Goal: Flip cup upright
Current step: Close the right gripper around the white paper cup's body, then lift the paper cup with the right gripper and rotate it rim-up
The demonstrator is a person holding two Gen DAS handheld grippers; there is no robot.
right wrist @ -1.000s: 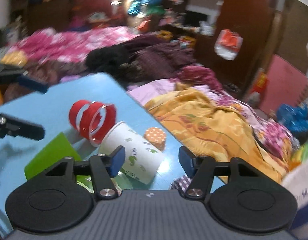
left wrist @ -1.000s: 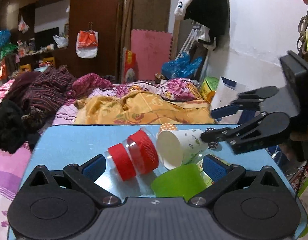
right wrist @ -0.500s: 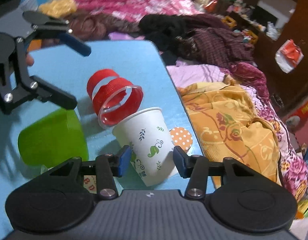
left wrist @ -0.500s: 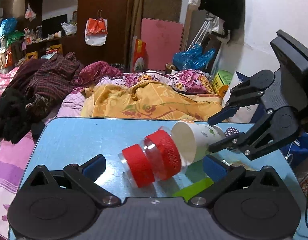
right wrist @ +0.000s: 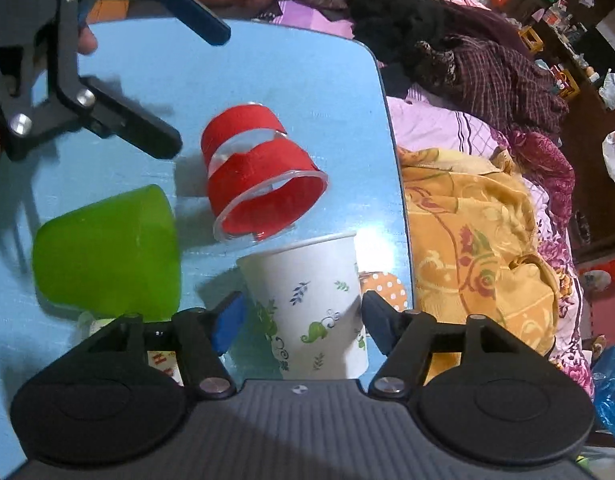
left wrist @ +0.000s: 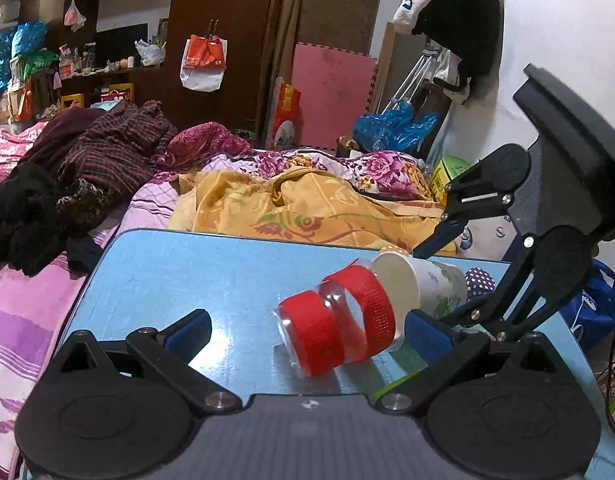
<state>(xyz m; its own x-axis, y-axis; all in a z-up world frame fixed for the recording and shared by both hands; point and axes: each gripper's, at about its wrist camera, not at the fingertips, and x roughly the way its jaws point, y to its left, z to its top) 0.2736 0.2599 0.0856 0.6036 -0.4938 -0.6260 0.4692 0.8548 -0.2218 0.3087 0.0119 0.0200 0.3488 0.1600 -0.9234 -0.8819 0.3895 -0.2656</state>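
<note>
Three cups lie on their sides on the blue table (right wrist: 315, 80); none stands upright, so the flip itself is judged not yet done.

Item 1, paper cup (right wrist: 311, 300): white, printed with small green and blue leaves and curls, thin rolled rim, slight taper toward the base. It lies near the table's far right edge, open mouth pointing toward the red cup. In the left wrist view the same paper cup (left wrist: 423, 284) shows its pale, empty inside. Light and thin-walled by the look of it; a hard squeeze would likely dent it.

Item 2, right gripper (right wrist: 301, 322): fingers straddle the paper cup's lower body, one blue pad on each side. Pads sit at or just beside the wall; whether they already press it cannot be told. Progress judged: approach complete, grasp at hand, lift and turn left to do.

Item 3, left gripper (left wrist: 307, 330): spread wide, holding nothing, hovering low over the table with the red cup ahead between its fingers.

Item 4, red cup (right wrist: 259, 184): clear plastic with two red bands, on its side, its rim close to the paper cup's mouth.

Item 5, green cup (right wrist: 107, 248): translucent plastic, on its side, left of the paper cup.

Item 6, orange dotted object (right wrist: 383, 286): partly hidden behind the paper cup; kind unclear.
</note>
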